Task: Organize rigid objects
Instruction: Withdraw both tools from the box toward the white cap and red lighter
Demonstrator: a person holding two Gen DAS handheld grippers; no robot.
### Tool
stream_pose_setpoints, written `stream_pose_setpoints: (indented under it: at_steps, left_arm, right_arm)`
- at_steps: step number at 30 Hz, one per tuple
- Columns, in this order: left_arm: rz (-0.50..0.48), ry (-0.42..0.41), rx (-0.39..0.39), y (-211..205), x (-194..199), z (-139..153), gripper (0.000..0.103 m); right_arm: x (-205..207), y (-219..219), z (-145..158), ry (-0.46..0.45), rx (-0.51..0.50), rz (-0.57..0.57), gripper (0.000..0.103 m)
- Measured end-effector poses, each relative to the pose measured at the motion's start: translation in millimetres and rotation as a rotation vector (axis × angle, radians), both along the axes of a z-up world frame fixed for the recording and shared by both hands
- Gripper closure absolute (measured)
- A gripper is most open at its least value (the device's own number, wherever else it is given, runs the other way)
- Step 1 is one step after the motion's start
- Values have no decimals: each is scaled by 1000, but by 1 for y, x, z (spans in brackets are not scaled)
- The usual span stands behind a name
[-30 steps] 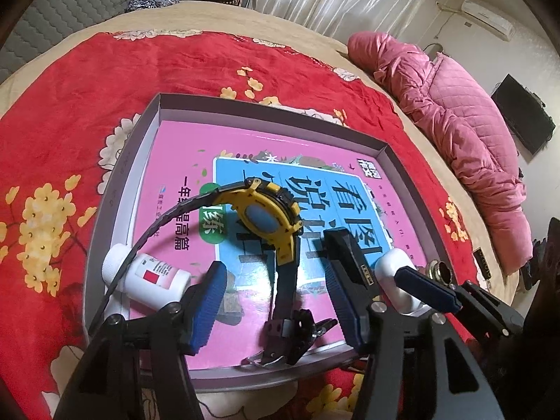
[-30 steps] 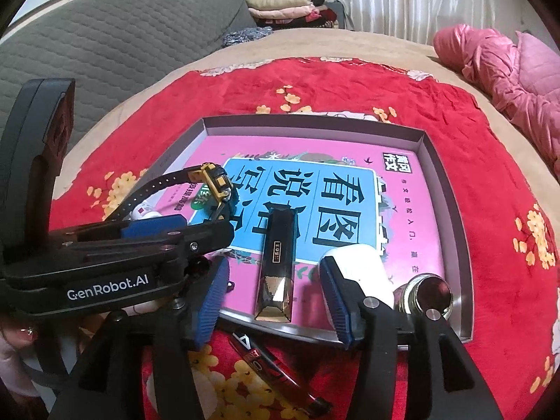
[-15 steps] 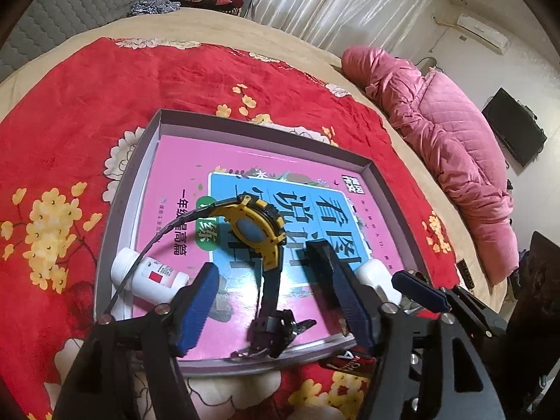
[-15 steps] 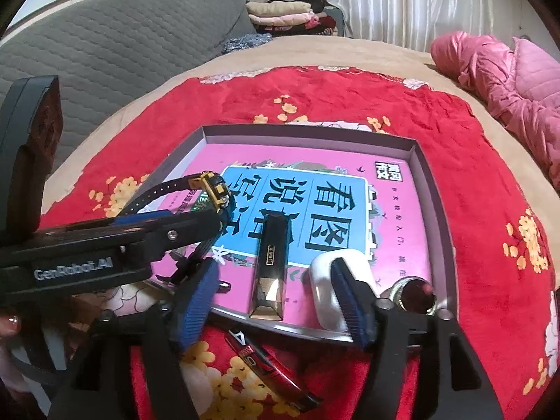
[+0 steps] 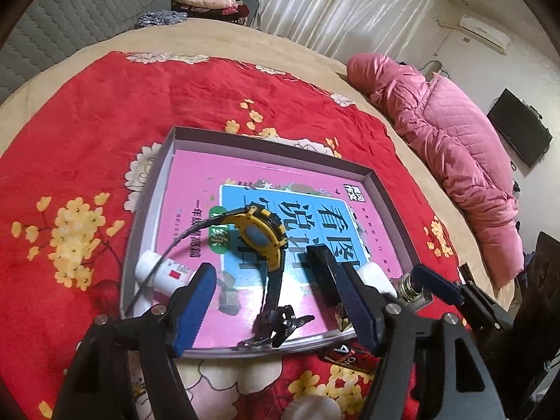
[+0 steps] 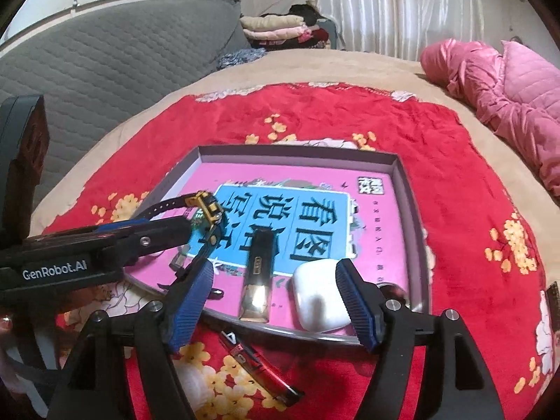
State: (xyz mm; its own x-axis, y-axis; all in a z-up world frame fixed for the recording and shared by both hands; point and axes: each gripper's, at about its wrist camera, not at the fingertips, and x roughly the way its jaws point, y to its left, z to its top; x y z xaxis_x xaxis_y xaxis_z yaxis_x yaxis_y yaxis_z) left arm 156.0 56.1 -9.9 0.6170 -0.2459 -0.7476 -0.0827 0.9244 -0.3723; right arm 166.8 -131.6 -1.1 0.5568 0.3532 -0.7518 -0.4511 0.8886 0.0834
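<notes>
a yellow and black watch (image 5: 260, 236) lies in a grey tray (image 5: 269, 145), on a pink book (image 5: 196, 178). both the left gripper (image 5: 276, 309) and right gripper (image 6: 274, 306) hover with jaws apart, just opened, gripping nothing. the tray sits on a red floral blanket (image 5: 87, 133) on a bed.

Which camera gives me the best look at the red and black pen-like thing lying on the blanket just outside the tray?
The right wrist view. The red and black pen-like object lies in full length on the red floral blanket, before the grey tray. The left wrist view shows only a short piece behind a finger.
</notes>
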Motion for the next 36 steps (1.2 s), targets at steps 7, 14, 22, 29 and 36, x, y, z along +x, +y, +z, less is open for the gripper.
stream_pose_setpoints:
  at_steps: [7,14,22,29,36]
  left_arm:
    - [30,-27,31,8,-15,15,32]
    - [59,-59,69,9,-33,30,32]
    - [45,-85,139,-3,-56,39,32]
    - [53,-85,141,-10,-79,43,32]
    - [20,-70,146,-25,-95,40,32]
  right_arm:
    - [-1,-12,13,-40,-9,-38,29]
    - [-10,-29,26,-85,23,-66,28]
    - [-38,-46,51,-165,92,-29,28]
    - [-64,-58,63,-178,108,-15,28]
    - [-79,-64,43,-105,74,-32,28]
